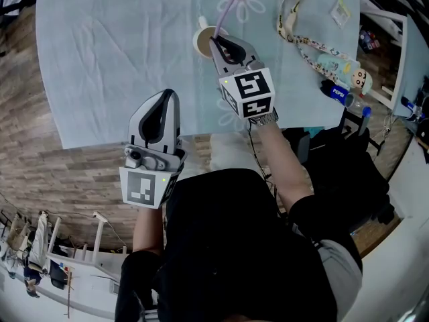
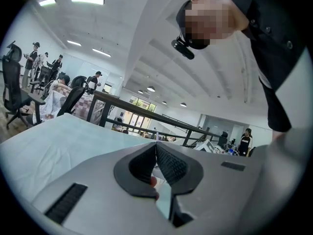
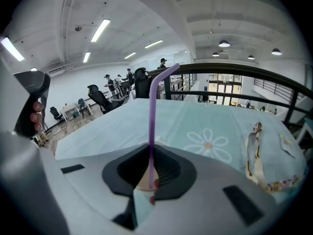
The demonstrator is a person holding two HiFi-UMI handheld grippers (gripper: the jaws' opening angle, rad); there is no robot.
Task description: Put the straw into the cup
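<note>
Pale-blue cloth-covered table (image 1: pixel 100 52) with paper cup (image 1: pixel 202 43), patterned lanyard (image 1: pixel 295 39) and small packet (image 1: pixel 340 12).

Table layout
The cup (image 1: pixel 203 42) is placed mid-table (image 1: pixel 114 59), the straw (image 1: pixel 226 13) held upright over it; the lanyard (image 1: pixel 295 25) is laid to its right.

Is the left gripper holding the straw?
No, the purple straw is clamped in the right gripper; the left gripper is shut on nothing.
</note>
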